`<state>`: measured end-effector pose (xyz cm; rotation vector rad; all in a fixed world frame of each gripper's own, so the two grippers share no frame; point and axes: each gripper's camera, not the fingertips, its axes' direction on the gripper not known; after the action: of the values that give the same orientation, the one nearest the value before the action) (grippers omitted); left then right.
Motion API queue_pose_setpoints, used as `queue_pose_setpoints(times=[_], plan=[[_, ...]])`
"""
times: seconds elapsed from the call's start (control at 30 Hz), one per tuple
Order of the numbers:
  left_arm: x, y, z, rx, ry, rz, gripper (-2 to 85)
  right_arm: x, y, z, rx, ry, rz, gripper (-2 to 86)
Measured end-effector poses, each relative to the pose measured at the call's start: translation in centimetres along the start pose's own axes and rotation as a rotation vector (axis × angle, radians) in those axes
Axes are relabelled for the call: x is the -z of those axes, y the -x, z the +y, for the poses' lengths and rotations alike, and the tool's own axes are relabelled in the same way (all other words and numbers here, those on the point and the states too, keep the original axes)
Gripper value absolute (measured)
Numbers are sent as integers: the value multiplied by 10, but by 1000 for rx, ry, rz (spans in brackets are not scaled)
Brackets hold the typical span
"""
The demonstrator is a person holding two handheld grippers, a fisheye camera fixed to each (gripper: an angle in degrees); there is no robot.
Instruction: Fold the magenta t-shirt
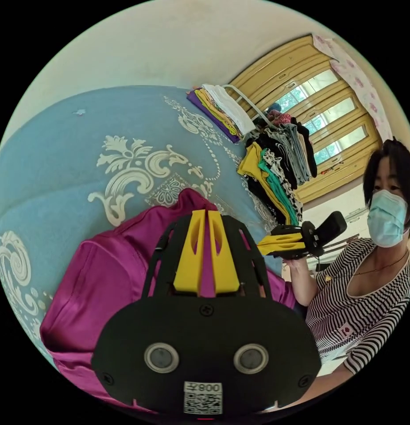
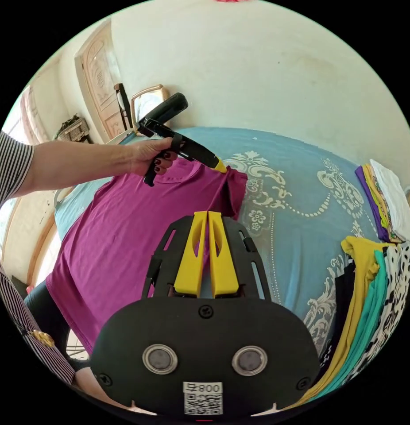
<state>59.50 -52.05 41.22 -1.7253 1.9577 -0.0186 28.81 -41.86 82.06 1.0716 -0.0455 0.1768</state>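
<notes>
We see the magenta t-shirt (image 2: 125, 239) as smooth knit cloth with a faint sheen, lying on the blue bedspread (image 2: 293, 186), a matt woven cloth with raised cream patterning. Both grippers look like matt black plastic with smooth yellow plastic jaws. Beside the bedspread, the window frame (image 1: 315, 128) is varnished, glossy wood, and the wall (image 2: 258, 66) above it is matt plaster.

In the left gripper view, our own gripper (image 1: 206, 217) hides the middle of the t-shirt (image 1: 103, 283), whose lower part runs off the picture's edge. In the right gripper view, the other gripper's tips (image 2: 221, 167) are partly lost behind the t-shirt's shoulder (image 2: 234, 177).
</notes>
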Motion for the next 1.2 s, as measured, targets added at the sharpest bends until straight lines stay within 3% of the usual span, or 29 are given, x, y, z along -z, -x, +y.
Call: queue_pose_setpoints(times=[0.23, 0.37, 0.53, 0.87, 1.0, 1.2], plan=[[19, 24, 7, 105, -17, -84, 52, -32, 7, -13, 73, 160, -93, 4], [13, 14, -4, 51, 25, -93, 61, -43, 10, -19, 97, 216, -96, 4], [-13, 11, -18, 11, 163, -203, 36, -40, -3, -22, 43, 182, -132, 3], [-3, 19, -23, -8, 112, -320, 7, -20, -34, -18, -25, 95, -251, 2], [9, 16, -10, 3, 70, -317, 9, -36, -32, -22, -26, 186, -198, 1], [21, -5, 27, -48, 83, -80, 14, -45, -33, -27, -21, 216, -205, 2]])
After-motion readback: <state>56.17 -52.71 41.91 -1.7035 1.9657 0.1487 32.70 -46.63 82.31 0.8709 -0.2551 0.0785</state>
